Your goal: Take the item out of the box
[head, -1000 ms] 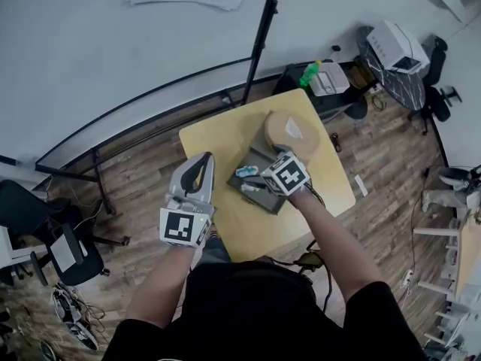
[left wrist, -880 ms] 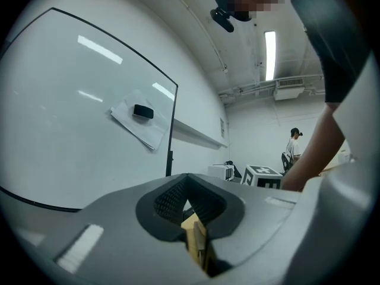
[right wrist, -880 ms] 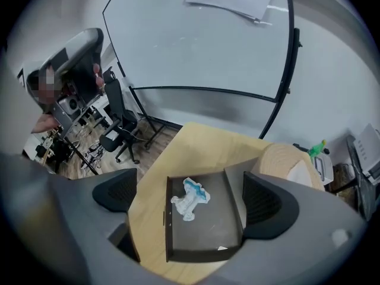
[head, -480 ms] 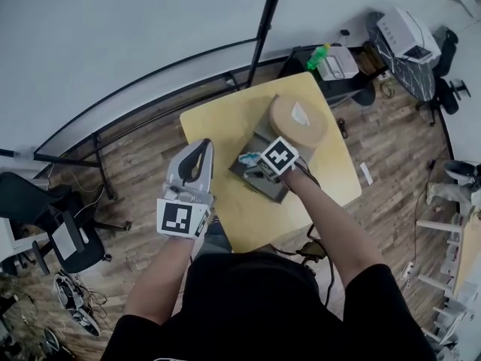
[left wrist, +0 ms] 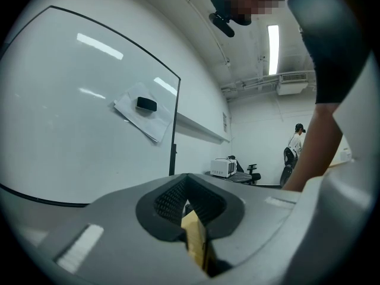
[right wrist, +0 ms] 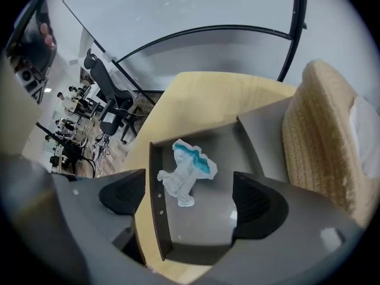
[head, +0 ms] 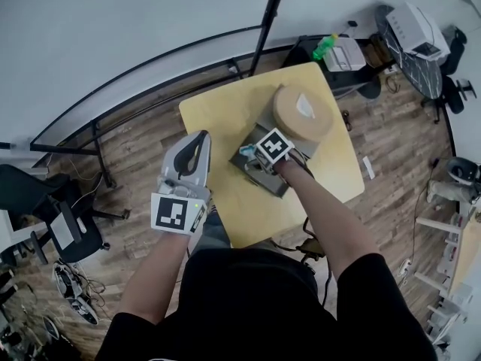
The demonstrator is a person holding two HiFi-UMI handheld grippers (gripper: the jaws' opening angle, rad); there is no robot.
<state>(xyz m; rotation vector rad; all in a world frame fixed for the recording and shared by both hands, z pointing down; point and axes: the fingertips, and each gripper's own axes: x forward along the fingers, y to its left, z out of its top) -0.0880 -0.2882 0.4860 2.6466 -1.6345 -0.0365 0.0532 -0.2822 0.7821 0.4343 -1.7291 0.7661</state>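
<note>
A grey open box (head: 275, 183) sits on the yellow table (head: 218, 119). On its floor lies the item, a crumpled white and teal piece (right wrist: 187, 171), also seen as a teal speck (head: 246, 150) in the head view. My right gripper (head: 254, 164) points steeply down over the box. Its jaws (right wrist: 190, 198) are open and have just been closing; the item lies between and beyond them, untouched. My left gripper (head: 201, 138) is held level off the table's left side. Its jaws (left wrist: 187, 203) meet, with a thin tan sliver in the slit.
A round woven tan basket (head: 302, 113) stands against the box's far side (right wrist: 320, 135). A black stand pole (head: 269, 13) rises behind the table. A whiteboard (left wrist: 89, 100), office chairs (right wrist: 110, 94), a green bottle (head: 325, 46) and a printer (head: 419, 30) surround it.
My right gripper has dropped toward the box and now hangs close over the item. The left gripper has hardly moved.
</note>
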